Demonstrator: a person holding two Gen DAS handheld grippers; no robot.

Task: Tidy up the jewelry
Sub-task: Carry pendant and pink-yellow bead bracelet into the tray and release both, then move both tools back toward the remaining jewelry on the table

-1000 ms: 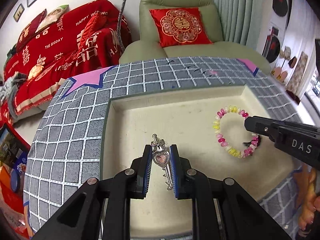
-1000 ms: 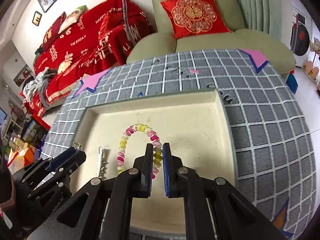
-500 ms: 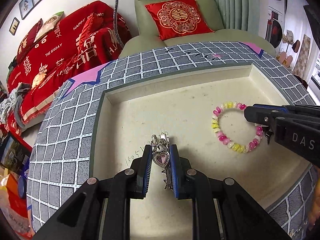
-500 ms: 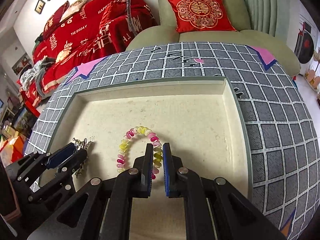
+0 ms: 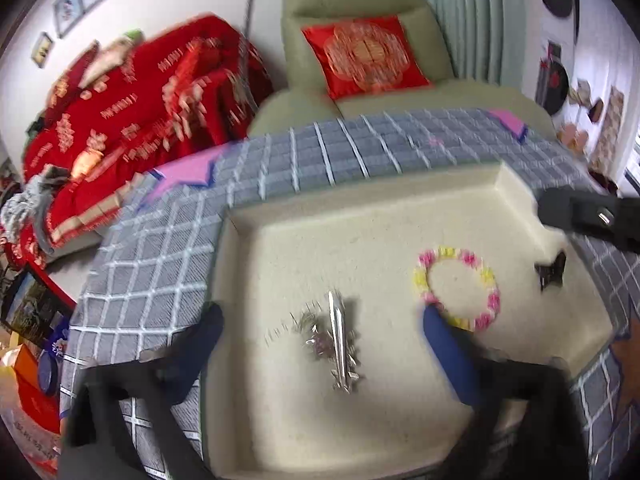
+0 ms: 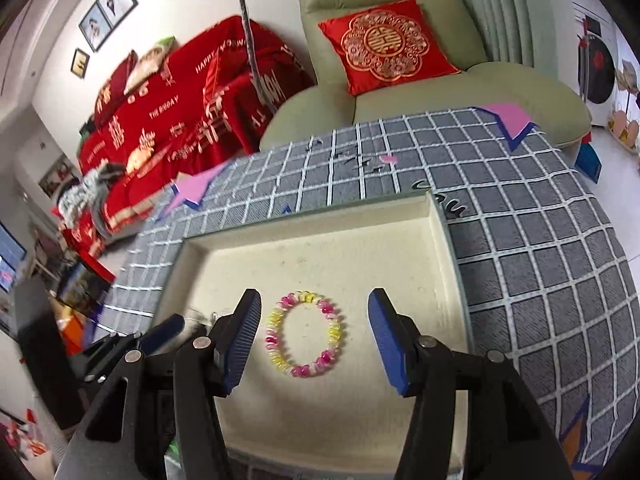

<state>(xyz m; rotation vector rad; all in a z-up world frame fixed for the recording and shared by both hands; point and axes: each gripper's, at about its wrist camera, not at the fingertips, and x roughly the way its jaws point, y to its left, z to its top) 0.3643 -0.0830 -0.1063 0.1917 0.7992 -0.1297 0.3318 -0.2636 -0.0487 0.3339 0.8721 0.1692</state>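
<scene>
A pink-and-yellow beaded bracelet (image 6: 305,335) lies flat on the floor of a cream tray (image 6: 438,240), framed by the right gripper (image 6: 314,330), whose blue-padded jaws stand wide apart on either side without touching it. Bare tray floor runs from the beads to the far rim. The left wrist view adds what the right barely catches: a silver hair clip (image 5: 338,346) lying loose beside the bracelet, between the spread jaws of the left gripper (image 5: 320,330), plus a small dark ornament (image 5: 552,272) near the tray's right wall. A grey checked cloth (image 6: 540,264) surrounds the tray.
</scene>
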